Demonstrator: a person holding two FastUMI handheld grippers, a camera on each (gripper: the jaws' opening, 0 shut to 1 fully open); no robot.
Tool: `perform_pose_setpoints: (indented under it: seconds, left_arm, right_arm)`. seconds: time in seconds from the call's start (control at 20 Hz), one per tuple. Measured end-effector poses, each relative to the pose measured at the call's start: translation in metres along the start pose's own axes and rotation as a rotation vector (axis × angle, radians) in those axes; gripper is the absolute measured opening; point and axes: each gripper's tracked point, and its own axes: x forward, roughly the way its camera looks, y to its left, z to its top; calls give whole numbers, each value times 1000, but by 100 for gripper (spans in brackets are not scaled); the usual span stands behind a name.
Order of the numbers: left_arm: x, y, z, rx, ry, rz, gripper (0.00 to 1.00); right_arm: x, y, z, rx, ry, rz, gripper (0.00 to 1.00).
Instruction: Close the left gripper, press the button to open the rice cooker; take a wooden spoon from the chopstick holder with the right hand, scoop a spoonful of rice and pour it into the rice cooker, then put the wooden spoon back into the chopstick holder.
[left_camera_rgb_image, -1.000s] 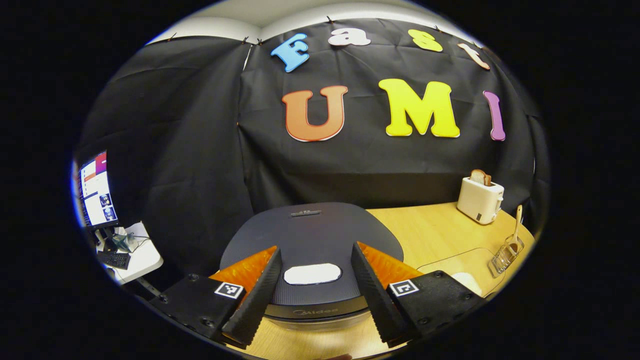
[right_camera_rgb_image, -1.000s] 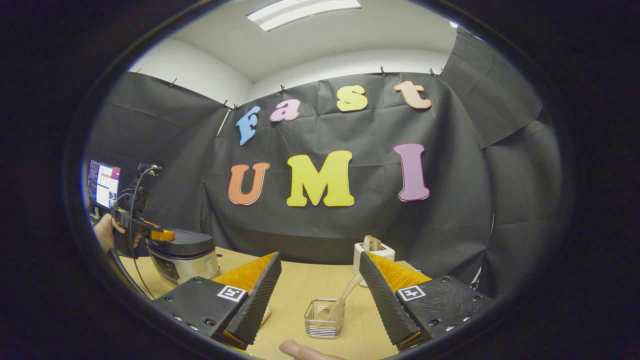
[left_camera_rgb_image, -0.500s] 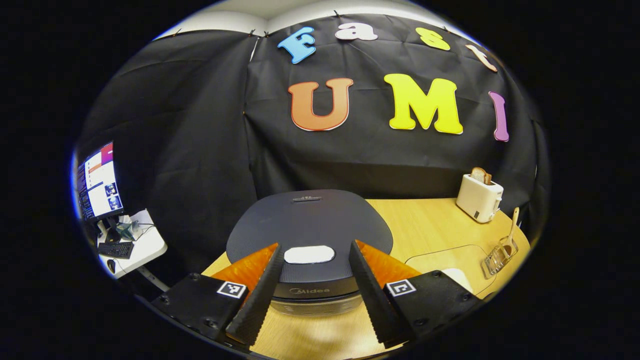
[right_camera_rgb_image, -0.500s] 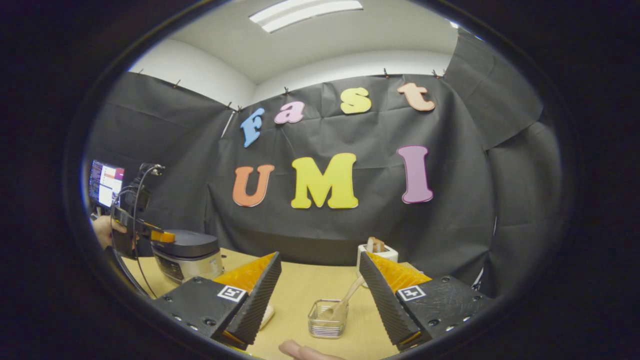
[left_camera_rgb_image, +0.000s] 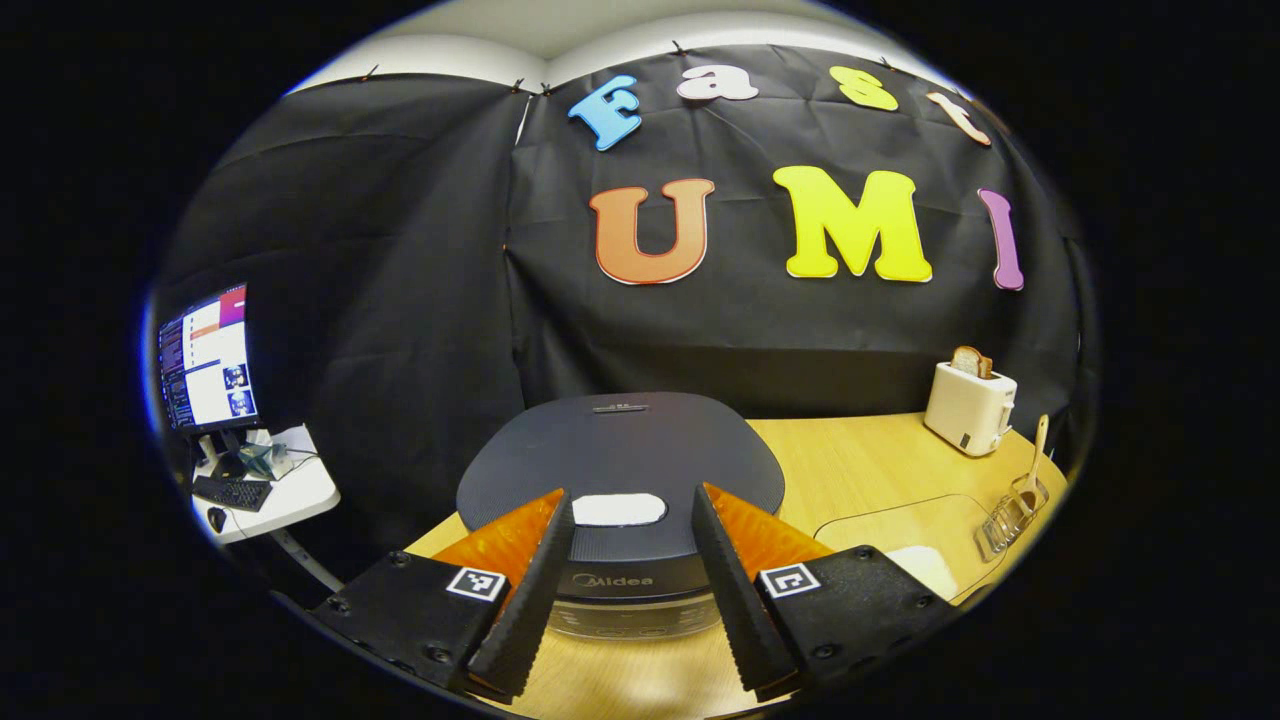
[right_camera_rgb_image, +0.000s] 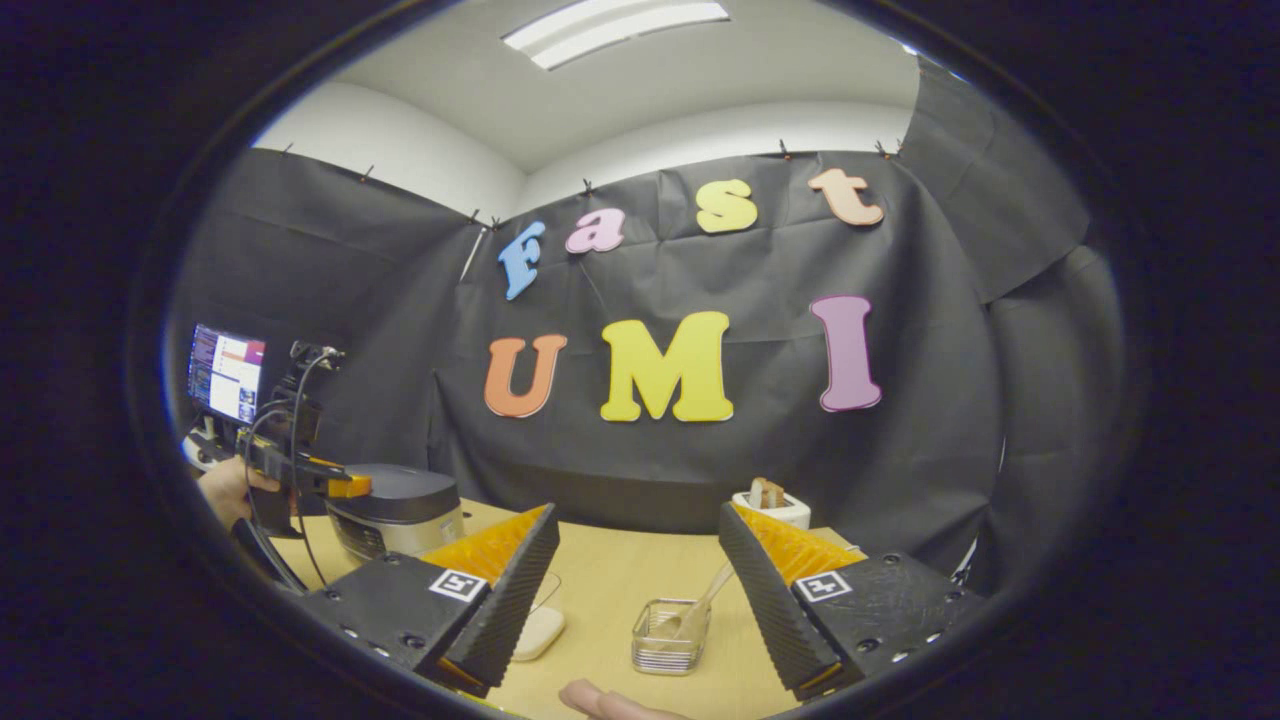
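The rice cooker (left_camera_rgb_image: 620, 450) stands on the table with its dark lid down and a white button (left_camera_rgb_image: 618, 509) at the lid's front. My left gripper (left_camera_rgb_image: 628, 495) is open just in front of and above the cooker, with the button showing between its fingers and nothing held. In the right gripper view the cooker (right_camera_rgb_image: 395, 510) is at the far left, with the left gripper (right_camera_rgb_image: 330, 485) and a hand (right_camera_rgb_image: 225, 492) beside it. My right gripper (right_camera_rgb_image: 638, 512) is open above the clear chopstick holder (right_camera_rgb_image: 670, 635), where the wooden spoon (right_camera_rgb_image: 700, 600) leans.
A white toaster (left_camera_rgb_image: 968, 408) with a bread slice stands at the back right of the wooden table (left_camera_rgb_image: 850, 465). The holder (left_camera_rgb_image: 1008, 510) sits near the right edge by a clear mat (left_camera_rgb_image: 900, 520). A monitor (left_camera_rgb_image: 205, 355) stands off to the left. A small white object (right_camera_rgb_image: 540, 630) lies on the table.
The left gripper has drawn back from the cooker, so the cooker's front now shows, and its fingers stand slightly closer together. The right gripper view has shifted a little; the spoon stays in the holder.
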Motion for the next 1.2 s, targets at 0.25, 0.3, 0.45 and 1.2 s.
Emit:
perform_pose_setpoints:
  seconds: [0.25, 0.3, 0.45, 1.2]
  left_arm:
    - [-11, -8, 7, -67, 11, -36, 77]
    - [-17, -13, 10, -69, 2, -42, 77]
    - [-40, -23, 30, -10, -64, -41, 77]
    - [-153, -145, 52, 107, -251, -168, 97]
  right_arm:
    - [1, -2, 0, 0, 5, -16, 95]
    - [2, -3, 0, 2, 12, -21, 95]
    - [-1, -3, 2, 1, 29, -42, 95]
    - [-15, -16, -8, 12, 130, -115, 96]
